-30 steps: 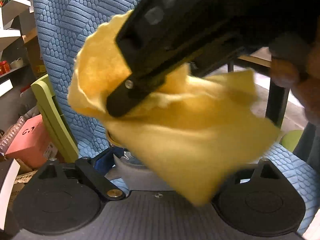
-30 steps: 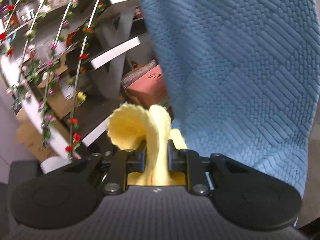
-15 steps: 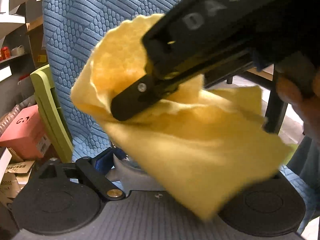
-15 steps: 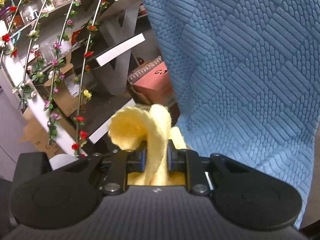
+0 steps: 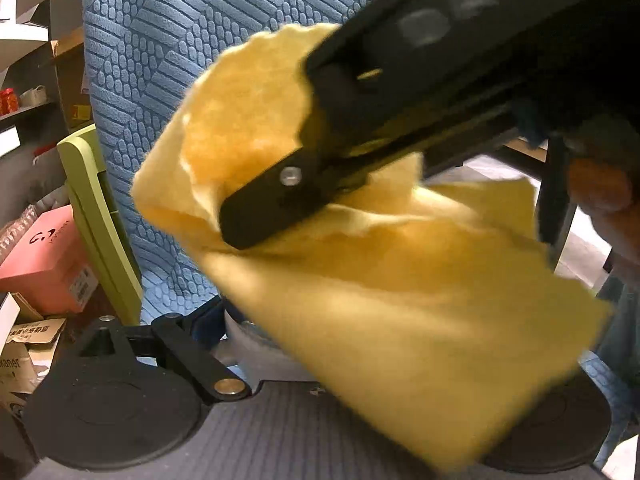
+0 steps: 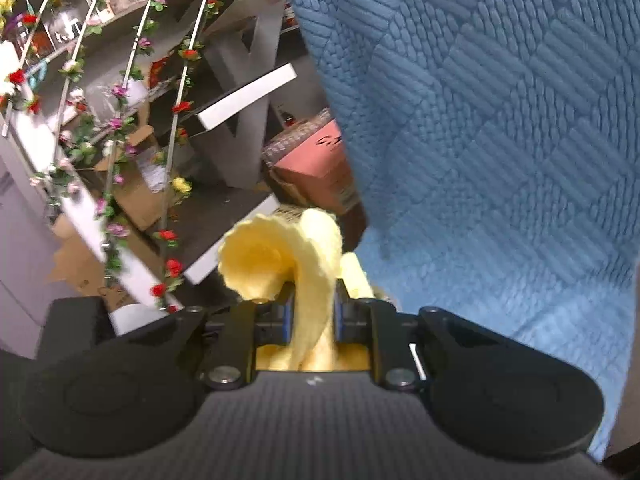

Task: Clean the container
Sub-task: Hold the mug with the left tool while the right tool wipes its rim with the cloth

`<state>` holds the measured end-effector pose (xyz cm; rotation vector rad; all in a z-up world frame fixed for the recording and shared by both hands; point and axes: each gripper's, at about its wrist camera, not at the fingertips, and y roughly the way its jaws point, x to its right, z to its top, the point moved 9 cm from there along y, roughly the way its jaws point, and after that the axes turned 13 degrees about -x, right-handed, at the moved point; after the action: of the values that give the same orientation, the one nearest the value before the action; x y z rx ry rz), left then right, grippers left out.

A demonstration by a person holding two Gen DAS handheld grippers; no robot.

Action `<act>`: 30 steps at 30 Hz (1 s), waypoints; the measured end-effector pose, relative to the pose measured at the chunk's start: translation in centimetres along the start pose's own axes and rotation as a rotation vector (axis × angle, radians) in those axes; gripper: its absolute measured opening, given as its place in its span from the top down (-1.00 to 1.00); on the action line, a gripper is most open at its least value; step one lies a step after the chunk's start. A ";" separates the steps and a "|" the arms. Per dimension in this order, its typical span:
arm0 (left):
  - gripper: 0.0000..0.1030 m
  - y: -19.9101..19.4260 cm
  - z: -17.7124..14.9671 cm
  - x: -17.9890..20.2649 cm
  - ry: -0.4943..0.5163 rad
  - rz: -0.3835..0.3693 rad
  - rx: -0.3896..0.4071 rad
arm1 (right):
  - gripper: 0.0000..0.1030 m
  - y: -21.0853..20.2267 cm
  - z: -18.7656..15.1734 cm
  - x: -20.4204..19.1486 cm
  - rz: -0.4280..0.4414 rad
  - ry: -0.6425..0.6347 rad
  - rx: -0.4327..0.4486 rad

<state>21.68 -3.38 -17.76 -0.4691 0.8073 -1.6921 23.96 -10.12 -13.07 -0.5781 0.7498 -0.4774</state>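
From the left wrist view, the yellow cloth [image 5: 400, 312] fills most of the frame, hanging from the right claw [image 5: 280, 208], whose black finger crosses in from the upper right. Behind the cloth, low between the left claw's [image 5: 312, 344] own fingers, I see a pale grey rounded wall that I take for the container [image 5: 248, 340]. The left claw stands wide, and whether its pads press on the container I cannot tell, since the cloth covers the far side. Most of the container is hidden, so its long axis and the way its mouth faces cannot be read here; only a curved side shows, just beside the near finger. A blue textured cover [image 5: 160, 80] hangs behind everything.

The risk I see is plain: the cloth blinds this camera, so a wipe could miss the container's opening or knock the container loose if the hold is slight.

From the right wrist view, the right claw [image 6: 314, 312] is closed tight on a gathered fold of cloth [image 6: 280, 256], which curls up and to the left above the pads. The fold runs upright through the claw, its free edge pointing away from the camera. Only a narrow pinch is held, so hard rubbing could drag the cloth out. The container does not show here. Shelves with flower garlands [image 6: 120, 120] lie close on the left, near enough for a swinging corner to snag.
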 end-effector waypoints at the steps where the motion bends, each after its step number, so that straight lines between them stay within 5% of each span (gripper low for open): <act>1: -0.81 0.0 0.0 -0.1 -0.001 -0.002 0.000 | 0.64 -0.3 -0.2 0.2 0.002 0.008 -0.001; 6: -0.81 -0.1 0.3 -0.6 -0.001 -0.008 0.001 | 0.65 -0.6 0.3 0.8 -0.069 -0.003 0.028; 14: -0.81 -0.5 0.6 0.2 -0.017 -0.016 -0.002 | 0.64 0.2 0.0 -0.2 0.024 -0.002 0.000; 22: -0.81 -0.8 0.6 0.1 -0.022 -0.023 -0.003 | 0.65 -0.2 0.5 0.7 -0.036 -0.001 0.024; 30: -0.81 -1.0 0.9 0.1 -0.024 -0.025 -0.005 | 0.65 -0.3 -0.3 0.1 0.028 0.020 -0.003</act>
<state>21.57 -3.62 -16.45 -0.5039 0.7915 -1.7048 23.71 -10.51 -13.05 -0.5657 0.7765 -0.4571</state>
